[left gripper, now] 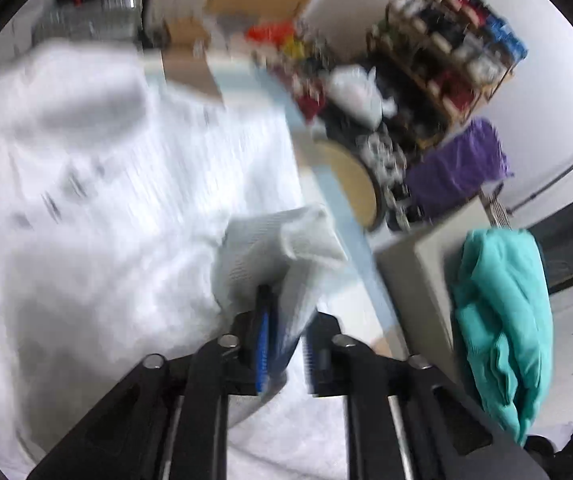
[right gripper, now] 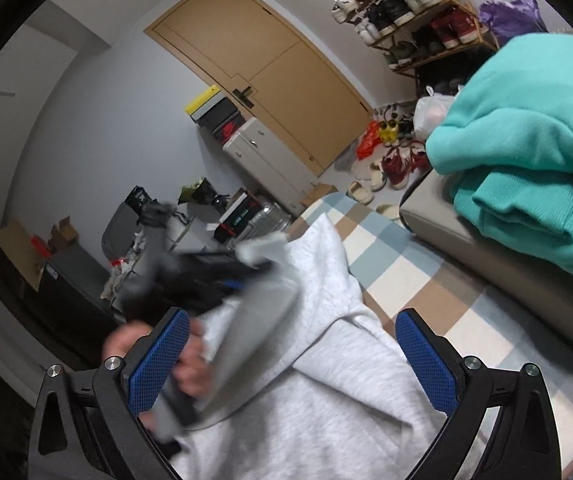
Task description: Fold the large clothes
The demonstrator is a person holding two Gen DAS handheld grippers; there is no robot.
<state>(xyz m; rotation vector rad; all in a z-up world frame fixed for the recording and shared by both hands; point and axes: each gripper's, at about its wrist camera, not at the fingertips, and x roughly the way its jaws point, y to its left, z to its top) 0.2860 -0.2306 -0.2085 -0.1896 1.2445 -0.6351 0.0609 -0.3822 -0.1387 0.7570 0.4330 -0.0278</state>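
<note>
A large pale grey sweatshirt (left gripper: 106,200) lies spread on the floor and fills the left wrist view, blurred by motion. Its ribbed hem (left gripper: 270,248) stands up between the jaws of my left gripper (left gripper: 286,344). The cloth rests against the left blue pad, and a slit shows at the right pad. In the right wrist view the same sweatshirt (right gripper: 346,380) lies under my right gripper (right gripper: 292,356), whose jaws stand wide apart with nothing between them. The left gripper (right gripper: 222,276) shows there as a dark blur with cloth at its tip, held by a hand (right gripper: 190,364).
A teal garment (right gripper: 526,140) is piled on a grey sofa (right gripper: 438,216) to the right. A checked rug (right gripper: 386,240) lies under the sweatshirt. Beyond it are loose shoes, a shoe rack (right gripper: 406,8), a round stool (left gripper: 354,188) and a brown door (right gripper: 266,60).
</note>
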